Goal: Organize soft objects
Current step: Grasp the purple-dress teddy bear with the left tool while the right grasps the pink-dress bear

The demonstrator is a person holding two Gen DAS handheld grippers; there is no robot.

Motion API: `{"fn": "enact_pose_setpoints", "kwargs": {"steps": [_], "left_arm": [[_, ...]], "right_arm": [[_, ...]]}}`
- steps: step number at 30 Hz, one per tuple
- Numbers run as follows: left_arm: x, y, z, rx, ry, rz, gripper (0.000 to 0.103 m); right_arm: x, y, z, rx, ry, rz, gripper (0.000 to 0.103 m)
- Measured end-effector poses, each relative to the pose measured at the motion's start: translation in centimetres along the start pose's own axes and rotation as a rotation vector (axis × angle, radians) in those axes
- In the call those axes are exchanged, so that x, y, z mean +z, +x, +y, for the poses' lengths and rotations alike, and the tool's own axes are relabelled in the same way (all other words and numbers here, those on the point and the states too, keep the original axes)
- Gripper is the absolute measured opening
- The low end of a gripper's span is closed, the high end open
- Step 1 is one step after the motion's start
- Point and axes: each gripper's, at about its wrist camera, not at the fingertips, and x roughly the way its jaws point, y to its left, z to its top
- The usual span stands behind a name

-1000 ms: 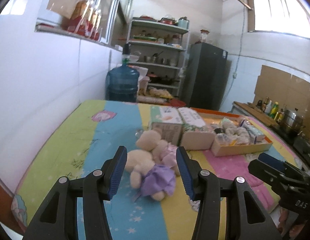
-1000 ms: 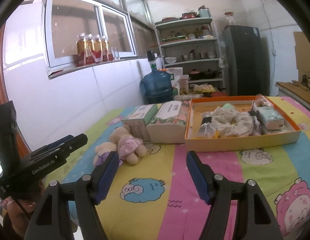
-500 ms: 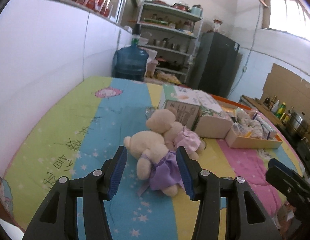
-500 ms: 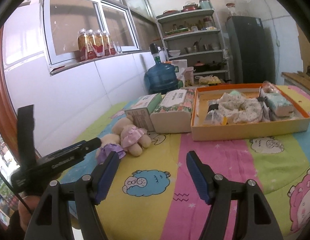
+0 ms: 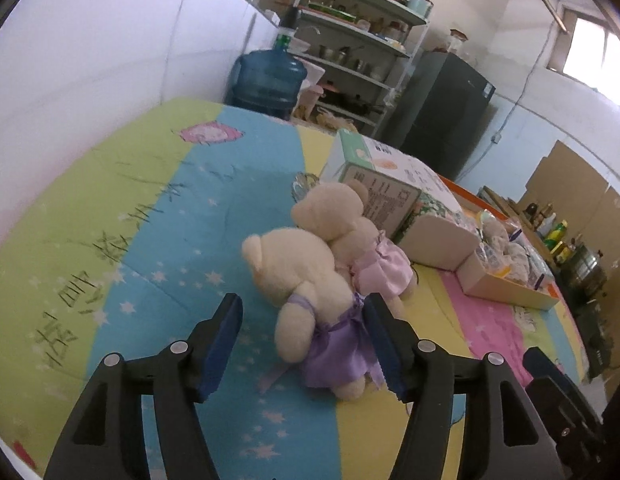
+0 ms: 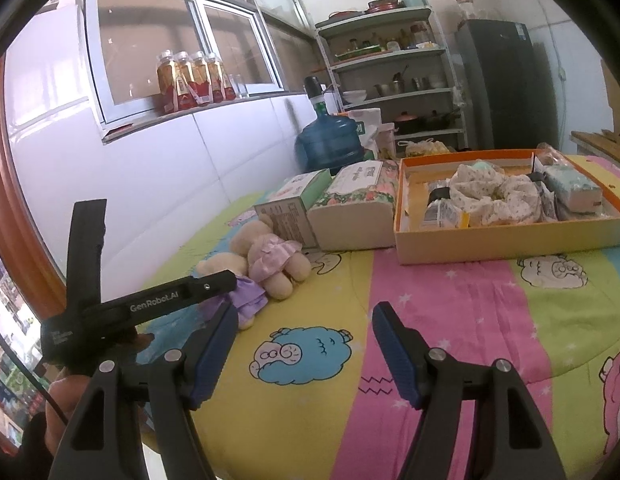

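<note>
The left gripper [image 5: 306, 344] was spread wide, its blue pads on either side of the teddy bear in the purple dress [image 5: 310, 300]; the right-hand pad [image 5: 383, 346] lay against the purple skirt, while the left-hand pad [image 5: 222, 344] stood apart from the bear, so nothing was yet pinched. That bear lay on its side on the striped bedspread [image 5: 130, 240], near the front left corner of the surface, on the blue and yellow stripes. Touching it on the far side lay a second teddy bear in a pink dress [image 5: 357, 240], whose head rested against a green carton [image 5: 373, 176]. A flowered tissue pack [image 5: 437, 224] sat just beside the carton, and beyond it an orange tray [image 6: 509, 236] held a scrunchie [image 6: 489, 196] and small packets. The right gripper [image 6: 304, 350] was likewise spread wide and held nothing, hovering over the yellow and pink stripes near the front edge, above a printed blue sheep [image 6: 306, 354]. In the right wrist view, the left gripper [image 6: 150, 300] reached toward the purple-dressed bear [image 6: 238, 292]. A blue water jug [image 6: 329, 144] stood past the far edge of the surface.
</note>
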Motion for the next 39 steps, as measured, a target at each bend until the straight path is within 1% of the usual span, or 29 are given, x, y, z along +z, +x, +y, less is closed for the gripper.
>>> {"fn": "enact_pose_setpoints", "kwargs": {"steps": [2,7,9,12,19,24,27,31,33,37,39], "left_arm": [[-0.2,0.6,-0.2,-0.009,-0.010,0.022,0.065],[-0.4,1.2,-1.1,-0.012,0.020,0.018,0.065],[-0.6,1.2,-1.4,-0.002,0.039,0.013,0.065],[-0.8,1.3,-1.8,0.012,0.062,0.003,0.058],[-0.9,0.7,-0.7,-0.033,0.049,-0.016,0.047],[-0.8,-0.2,-0.4,-0.049,0.042,-0.037,0.046],[-0.7,-1.2,-0.2,-0.051,0.043,-0.067,0.046],[-0.6,-2.2,0.5,-0.052,0.044,-0.090,0.046],[-0.5,-2.9,1.1,-0.040,0.042,-0.112,0.046],[-0.1,-4.0,2.6,-0.020,0.028,-0.152,0.046],[0.2,-4.5,3.3,-0.012,0.020,-0.170,0.046]], "right_arm": [[0.0,0.1,-0.2,-0.001,0.007,0.000,0.070],[-0.2,0.0,-0.9,-0.008,0.022,-0.002,0.070],[-0.2,0.0,-1.2,-0.011,0.030,-0.001,0.070],[-0.2,0.2,-1.5,-0.010,0.041,0.003,0.070],[-0.2,0.6,-1.3,-0.008,0.039,0.015,0.070],[0.1,0.8,-0.9,-0.012,0.023,0.020,0.070],[0.5,1.1,-0.4,-0.013,0.004,0.026,0.070],[1.4,2.2,0.3,0.012,-0.007,0.049,0.070],[1.8,3.1,0.8,0.014,-0.028,0.063,0.070],[2.7,5.3,1.9,0.028,-0.078,0.124,0.070],[3.4,6.9,2.4,0.059,-0.082,0.170,0.070]]}}
